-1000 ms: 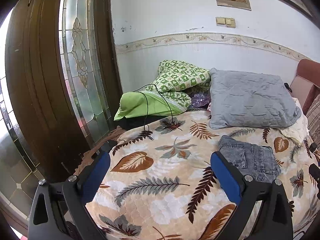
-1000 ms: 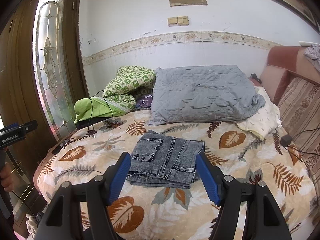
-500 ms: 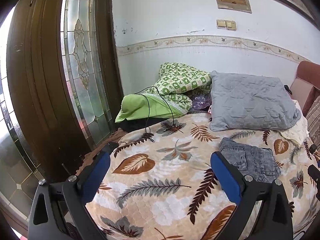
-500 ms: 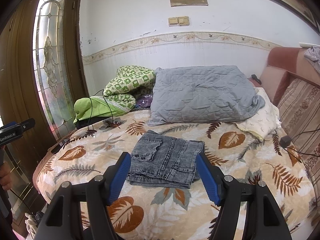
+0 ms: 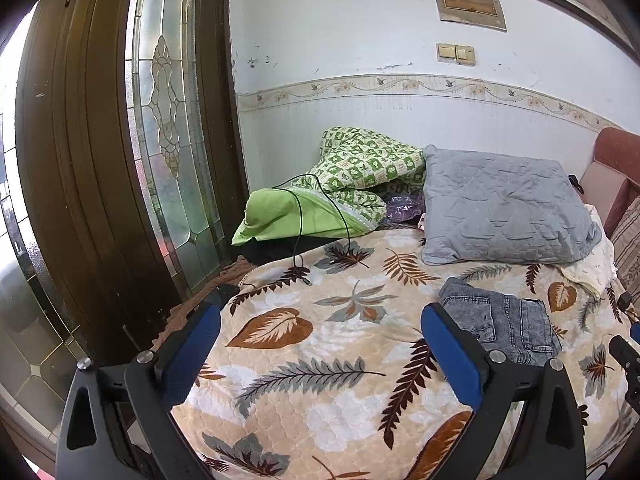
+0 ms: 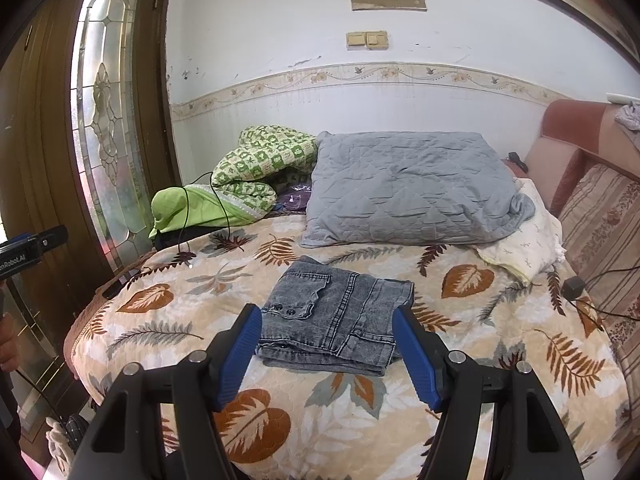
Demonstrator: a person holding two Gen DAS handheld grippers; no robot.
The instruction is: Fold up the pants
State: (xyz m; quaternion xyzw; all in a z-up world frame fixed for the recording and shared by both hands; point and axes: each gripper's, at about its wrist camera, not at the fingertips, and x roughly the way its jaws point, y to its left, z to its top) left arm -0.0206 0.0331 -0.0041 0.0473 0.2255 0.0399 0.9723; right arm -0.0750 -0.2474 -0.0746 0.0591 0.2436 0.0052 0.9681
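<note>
Bedspread (image 6: 480,360) holds folded pants (image 6: 340,316), waistband leftward.

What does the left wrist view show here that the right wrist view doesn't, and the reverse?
Only the left wrist view: the left gripper, open over bare bedspread, and the right gripper's edge at far right. Only the right wrist view: the right gripper, open and empty, framing the near end of the folded pants; a charger on the bedspread; the striped cushion; a hand at far left. Both: the pants, grey pillow, green quilt, bedspread and glass door.
</note>
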